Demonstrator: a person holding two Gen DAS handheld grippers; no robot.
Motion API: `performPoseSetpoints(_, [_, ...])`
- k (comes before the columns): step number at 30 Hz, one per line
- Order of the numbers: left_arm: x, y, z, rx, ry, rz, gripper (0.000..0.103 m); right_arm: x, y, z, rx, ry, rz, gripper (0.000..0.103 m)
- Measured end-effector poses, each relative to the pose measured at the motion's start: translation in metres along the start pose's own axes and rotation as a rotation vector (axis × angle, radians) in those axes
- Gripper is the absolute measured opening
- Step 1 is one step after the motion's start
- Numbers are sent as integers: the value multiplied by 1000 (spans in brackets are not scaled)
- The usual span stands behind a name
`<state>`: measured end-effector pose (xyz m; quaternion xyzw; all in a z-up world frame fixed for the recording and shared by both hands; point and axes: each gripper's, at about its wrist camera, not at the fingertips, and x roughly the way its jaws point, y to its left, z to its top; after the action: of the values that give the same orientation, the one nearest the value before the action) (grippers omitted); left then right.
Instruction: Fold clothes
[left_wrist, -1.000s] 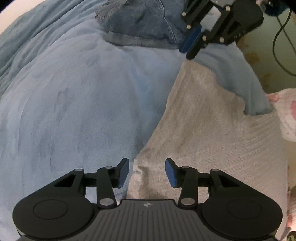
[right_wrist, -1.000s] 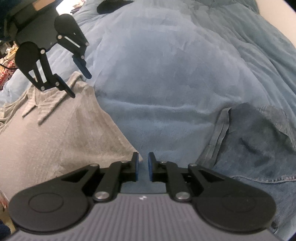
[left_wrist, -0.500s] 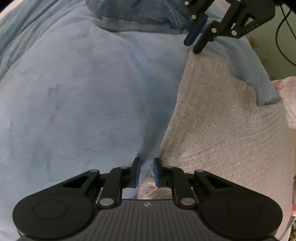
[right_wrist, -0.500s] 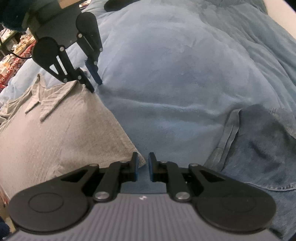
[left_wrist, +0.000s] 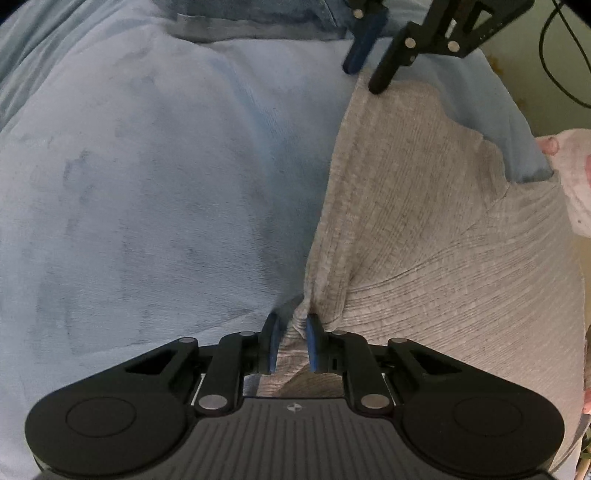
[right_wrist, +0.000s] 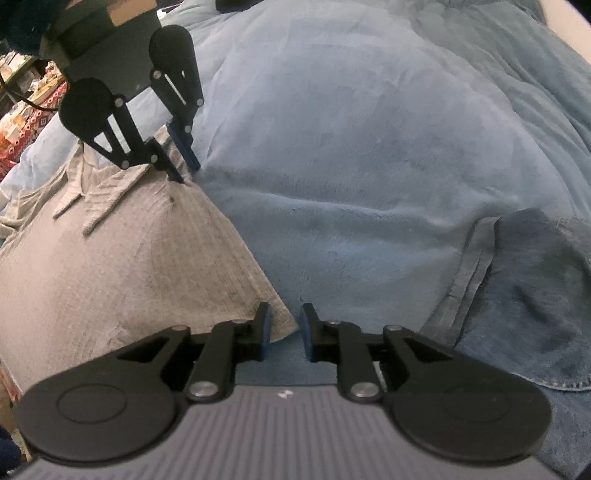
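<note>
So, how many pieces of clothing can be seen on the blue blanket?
2: a grey ribbed shirt at the left of the right wrist view, and a denim garment at its right. Others may lie out of view.

No readable text in either view.
The only mark is a small round emblem without letters on the ribbed black body of each gripper, the left gripper (left_wrist: 290, 345) and the right gripper (right_wrist: 284, 334); the patterned red cloth (right_wrist: 27, 129) at the far edge shows shapes, no words.
</note>
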<state>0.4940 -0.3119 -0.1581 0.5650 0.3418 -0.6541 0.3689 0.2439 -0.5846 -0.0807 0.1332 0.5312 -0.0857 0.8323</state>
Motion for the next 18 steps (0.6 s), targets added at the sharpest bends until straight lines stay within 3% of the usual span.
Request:
performPoseSetpoints(3, [3, -1, 0, 0, -10, 12, 12, 4, 1, 2, -8, 8, 7, 19])
performPoseSetpoints(4, [3, -2, 0, 7, -20, 23, 2, 4, 2, 2, -14, 8, 9, 7])
performPoseSetpoints(5, [1, -4, -1, 17, -33, 41, 2, 3, 3, 3, -23, 4, 9, 2])
performPoseSetpoints(7, [-8, -4, -3, 8, -79, 93, 2, -4, 6, 4, -40, -19, -18, 2])
performPoseSetpoints(11, [-38, 18, -10, -139, -192, 174, 2, -20, -2, 8, -3, -77, -71, 1])
performPoseSetpoints(13, [-37, 24, -11, -179, -199, 173, 2, -17, -7, 9, 18, -71, -86, 1])
performPoseSetpoints(18, [-15, 7, -16, -133, -163, 242, 2, 3, -10, 3, 43, -35, -106, 1])
